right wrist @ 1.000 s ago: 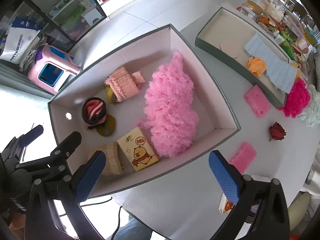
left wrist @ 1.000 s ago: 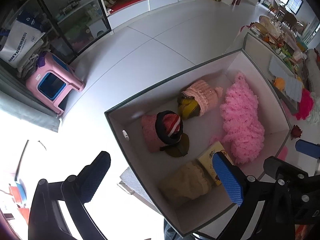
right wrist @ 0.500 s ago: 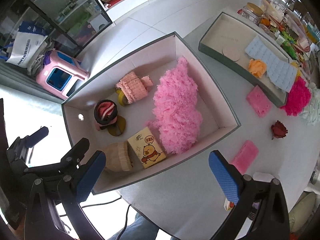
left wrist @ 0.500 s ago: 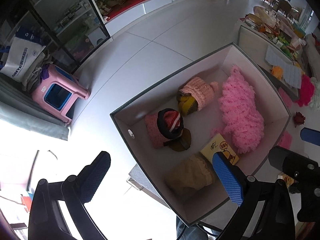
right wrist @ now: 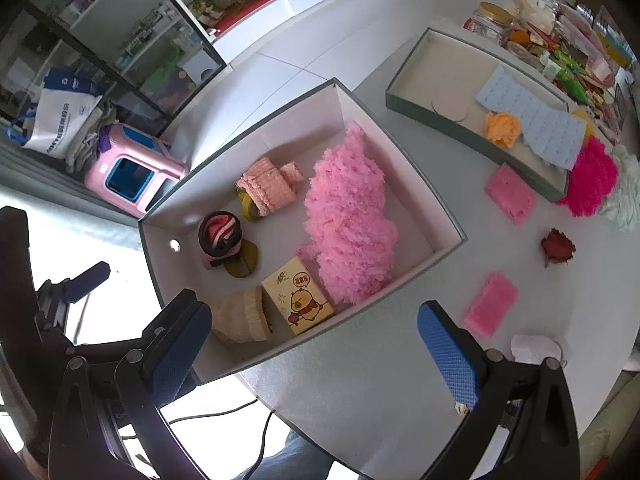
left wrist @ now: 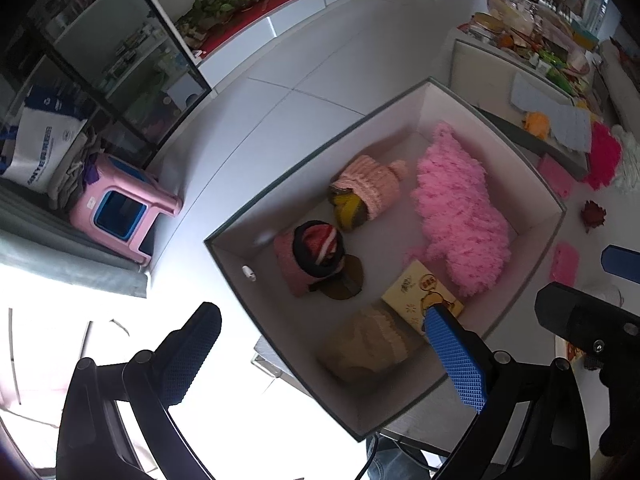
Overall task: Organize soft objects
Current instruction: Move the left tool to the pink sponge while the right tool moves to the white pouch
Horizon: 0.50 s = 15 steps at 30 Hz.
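Nearest the cameras, the left gripper (left wrist: 320, 352) and the right gripper (right wrist: 316, 344) are both seen with their fingers spread wide and nothing held between them, each hanging above the near edge of the large box (right wrist: 404, 152), which serves as the landmark here. The box is open-topped, white inside with a dark rim, and stands on the grey worktop (right wrist: 360, 392). Inside it, at the near wall, a cream knitted hat (right wrist: 240, 314) is lying just beside a yellow tissue pack (right wrist: 298, 300) printed with a cartoon animal. Farther in, toward the box's left wall, a red-and-black striped hat (right wrist: 220, 236) is found, and beyond it a pale pink knitted hat (right wrist: 266, 188) is lying on its side. Along the box's right half a fluffy pink piece (right wrist: 348, 216) is stretched from the near wall almost to the far corner. Outside the box, to its right on the worktop, a pink sponge (right wrist: 490, 308) is seen near the right gripper, a dark red rose (right wrist: 558, 246) farther off, and a second pink sponge (right wrist: 510, 194) beyond that. Farthest from the box, a shallow tray (right wrist: 400, 96) is standing with a pale blue sheet (right wrist: 532, 120) and an orange flower (right wrist: 502, 128) in it.
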Each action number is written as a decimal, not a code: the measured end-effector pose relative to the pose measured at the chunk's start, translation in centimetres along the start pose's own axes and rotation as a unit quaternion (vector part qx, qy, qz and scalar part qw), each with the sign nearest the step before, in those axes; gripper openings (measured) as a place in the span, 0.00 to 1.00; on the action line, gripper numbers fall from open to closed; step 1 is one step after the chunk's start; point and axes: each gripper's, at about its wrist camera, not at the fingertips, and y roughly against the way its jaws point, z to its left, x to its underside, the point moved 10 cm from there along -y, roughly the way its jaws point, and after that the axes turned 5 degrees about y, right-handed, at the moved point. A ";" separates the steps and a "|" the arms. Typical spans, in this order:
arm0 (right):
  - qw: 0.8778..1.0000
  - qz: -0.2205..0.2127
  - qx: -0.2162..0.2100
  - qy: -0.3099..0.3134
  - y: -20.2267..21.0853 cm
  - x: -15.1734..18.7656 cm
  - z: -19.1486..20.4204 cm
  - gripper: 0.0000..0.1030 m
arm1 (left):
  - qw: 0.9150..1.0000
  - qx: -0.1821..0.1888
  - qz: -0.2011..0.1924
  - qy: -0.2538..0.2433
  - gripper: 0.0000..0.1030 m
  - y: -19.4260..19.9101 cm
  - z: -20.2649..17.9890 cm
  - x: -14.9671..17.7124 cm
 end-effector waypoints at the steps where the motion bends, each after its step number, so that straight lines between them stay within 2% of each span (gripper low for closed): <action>1: 1.000 0.000 -0.001 -0.004 0.1 0.2 -0.2 1.00 | 1.000 0.000 0.000 -0.004 0.99 0.0 -0.4 0.1; 11: 0.998 -0.012 -0.005 -0.057 1.3 2.7 -4.6 1.00 | 0.997 0.017 0.006 -0.070 0.99 0.8 -7.0 0.8; 15: 0.995 -0.012 -0.002 -0.094 1.7 4.4 -7.6 1.00 | 0.994 0.043 0.022 -0.102 0.99 0.7 -11.0 1.7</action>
